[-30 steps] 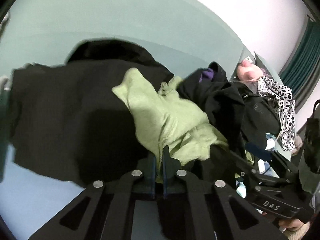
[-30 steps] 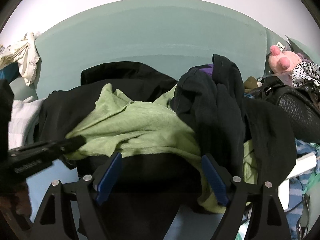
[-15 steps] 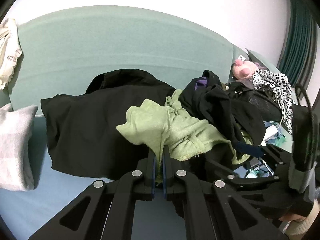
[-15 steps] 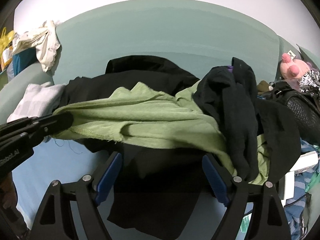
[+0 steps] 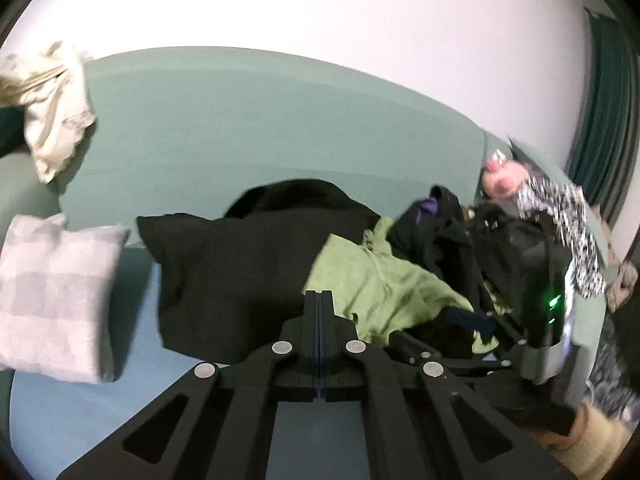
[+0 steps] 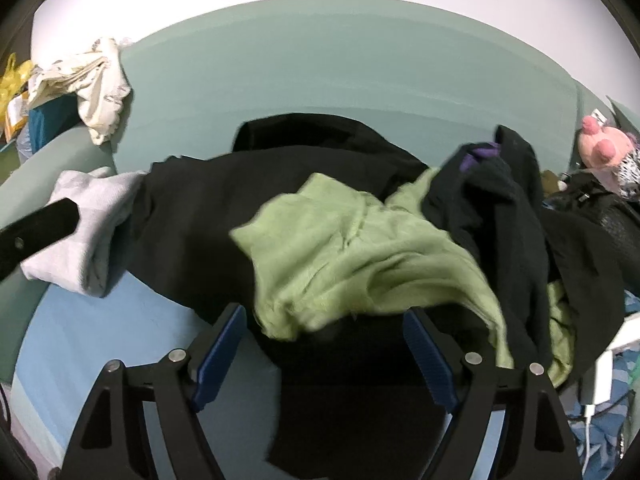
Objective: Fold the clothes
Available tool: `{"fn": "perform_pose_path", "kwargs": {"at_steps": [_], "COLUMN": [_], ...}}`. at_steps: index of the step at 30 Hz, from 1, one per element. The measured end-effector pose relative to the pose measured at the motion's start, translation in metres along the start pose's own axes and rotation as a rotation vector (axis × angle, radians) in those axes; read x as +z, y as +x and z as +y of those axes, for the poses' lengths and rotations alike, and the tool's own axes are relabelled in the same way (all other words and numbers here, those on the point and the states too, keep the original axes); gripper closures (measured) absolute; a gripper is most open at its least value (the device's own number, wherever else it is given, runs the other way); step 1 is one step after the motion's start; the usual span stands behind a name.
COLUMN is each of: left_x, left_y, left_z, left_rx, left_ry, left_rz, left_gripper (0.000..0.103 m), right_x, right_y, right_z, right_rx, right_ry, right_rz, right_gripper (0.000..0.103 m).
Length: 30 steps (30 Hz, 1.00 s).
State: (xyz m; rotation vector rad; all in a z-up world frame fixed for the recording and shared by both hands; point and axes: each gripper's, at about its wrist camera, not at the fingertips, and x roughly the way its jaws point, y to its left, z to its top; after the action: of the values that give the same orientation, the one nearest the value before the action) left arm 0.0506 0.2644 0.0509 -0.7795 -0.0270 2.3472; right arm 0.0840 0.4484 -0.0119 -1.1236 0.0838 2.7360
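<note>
Left tool (image 5: 319, 300): clenched, nothing visible between its pads. Right tool (image 6: 322, 344): jaws wide and closing slightly, no cloth between them, poised low over the heap. The green garment (image 6: 352, 256) lies crumpled just ahead of the right tool, nearer to it than to the left, long axis running left to right, its loose left edge on the black garment (image 6: 208, 216). Its right end is buried under dark clothes (image 6: 504, 216). Open room: blue bed surface (image 6: 80, 340), lower left.

text: none readable | labels: none (frames blurred) | signs: none — numbers: none
</note>
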Motion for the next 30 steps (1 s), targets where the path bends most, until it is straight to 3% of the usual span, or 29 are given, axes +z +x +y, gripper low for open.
{"fn": "perform_pose_path", "kwargs": {"at_steps": [6, 7, 8, 10, 14, 18, 19, 20, 21, 23, 25, 26, 27, 30], "left_x": [-0.009, -0.011, -0.014, -0.014, -0.014, -0.016, -0.020, -0.025, -0.031, -0.040, -0.045, -0.047, -0.049, -0.056], "left_y": [0.012, 0.018, 0.027, 0.048, 0.094, 0.159, 0.171, 0.181, 0.188, 0.187, 0.173, 0.163, 0.153, 0.116], "left_z": [0.017, 0.015, 0.012, 0.000, -0.024, -0.040, -0.040, -0.038, -0.035, -0.032, -0.030, -0.030, -0.030, -0.008], "left_rx": [-0.007, -0.005, -0.007, -0.036, -0.101, -0.105, -0.126, -0.140, -0.108, -0.085, -0.085, -0.085, -0.084, -0.093], "left_ry": [-0.042, -0.044, -0.047, -0.063, -0.100, -0.122, -0.141, -0.173, -0.197, -0.198, -0.165, -0.144, -0.123, -0.152], "left_rz": [0.093, 0.110, 0.131, 0.144, 0.158, 0.250, 0.275, 0.299, 0.316, 0.305, 0.276, 0.263, 0.249, 0.221], "left_gripper": [0.099, 0.084, 0.050, 0.020, 0.020, 0.026, 0.044, 0.083, 0.091, 0.098, 0.099, 0.099, 0.099, 0.100], "right_x": [-0.004, -0.005, -0.006, -0.007, -0.001, 0.005, 0.006, 0.007, 0.007, 0.005, 0.001, -0.001, -0.003, -0.015], "right_y": [0.007, 0.007, 0.007, 0.005, 0.006, 0.026, 0.031, 0.038, 0.045, 0.054, 0.055, 0.055, 0.054, 0.047], "right_z": [0.002, 0.001, -0.002, -0.012, -0.042, -0.060, -0.063, -0.063, -0.061, -0.047, -0.026, -0.014, -0.002, 0.030], "right_rx": [0.001, 0.001, -0.006, -0.031, -0.059, -0.051, -0.042, -0.040, -0.045, -0.046, 0.006, 0.039, 0.072, 0.199], "right_ry": [0.034, 0.041, 0.046, 0.052, 0.095, 0.102, 0.104, 0.096, 0.081, 0.017, -0.042, -0.069, -0.097, -0.119], "right_rz": [0.026, 0.030, 0.031, 0.028, 0.028, 0.072, 0.083, 0.097, 0.111, 0.118, 0.125, 0.130, 0.135, 0.165], "right_gripper": [0.025, 0.024, 0.024, 0.022, 0.018, 0.017, 0.018, 0.019, 0.022, 0.035, 0.075, 0.081, 0.103, 0.102]}}
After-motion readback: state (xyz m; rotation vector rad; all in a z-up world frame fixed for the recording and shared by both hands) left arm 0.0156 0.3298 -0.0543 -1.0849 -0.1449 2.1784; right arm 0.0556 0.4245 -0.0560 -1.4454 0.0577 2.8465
